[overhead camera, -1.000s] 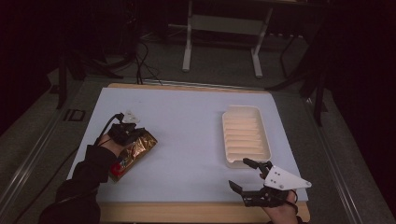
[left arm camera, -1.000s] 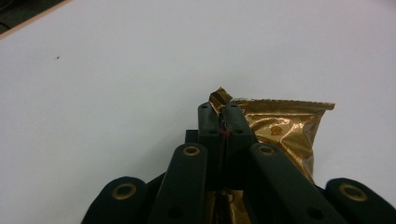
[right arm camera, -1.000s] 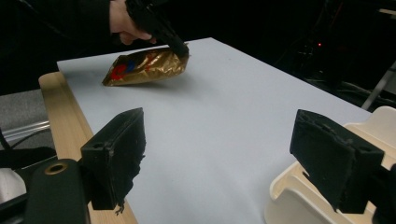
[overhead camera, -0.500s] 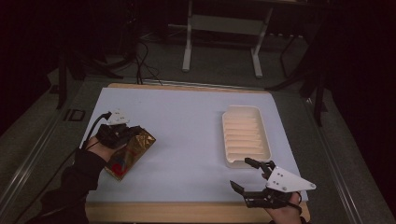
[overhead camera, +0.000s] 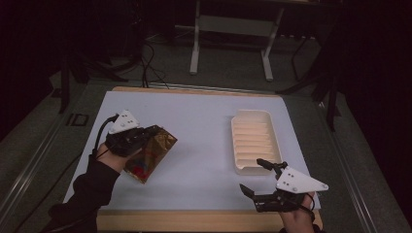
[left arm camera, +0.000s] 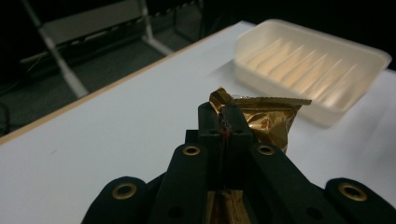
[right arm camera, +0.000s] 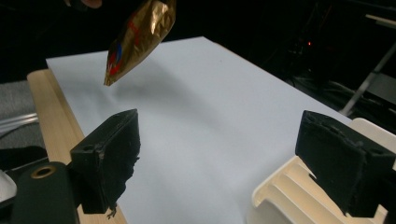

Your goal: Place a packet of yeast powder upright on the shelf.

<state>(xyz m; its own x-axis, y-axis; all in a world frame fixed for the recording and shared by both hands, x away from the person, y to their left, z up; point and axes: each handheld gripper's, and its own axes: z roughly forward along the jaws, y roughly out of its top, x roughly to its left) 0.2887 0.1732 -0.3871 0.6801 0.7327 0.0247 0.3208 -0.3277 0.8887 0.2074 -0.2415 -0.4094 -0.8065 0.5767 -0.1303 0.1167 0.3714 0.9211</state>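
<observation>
At the left of the high view we see the left gripper with its fingers clamped shut on one top corner of the gold snack packet; the left gripper view confirms it, the two black fingers pinched flat together on the crimped foil edge. What has changed within the last second: the packet, which lay flat on the white table under the hand, is now off the surface. The right gripper view shows it hanging free in the air, tilted, its lower tip clear of the table with a soft shadow beneath. The left hand has risen and drifted a little toward the middle of the table. We read this as the pick being done and the carry just beginning. Moving right, the cream ribbed tray sits untouched and empty, well apart from the packet, with bare table between; it looks the likely drop point, though that is our judgement. Farther right, near the table's front edge, the right gripper waits just in front of the tray's near end. Its fingers have just been opening a little wider and stand spread with nothing between them. We judge the grip holds only a thin foil corner, so the hanging packet may swing or slip during the crossing to the tray.
</observation>
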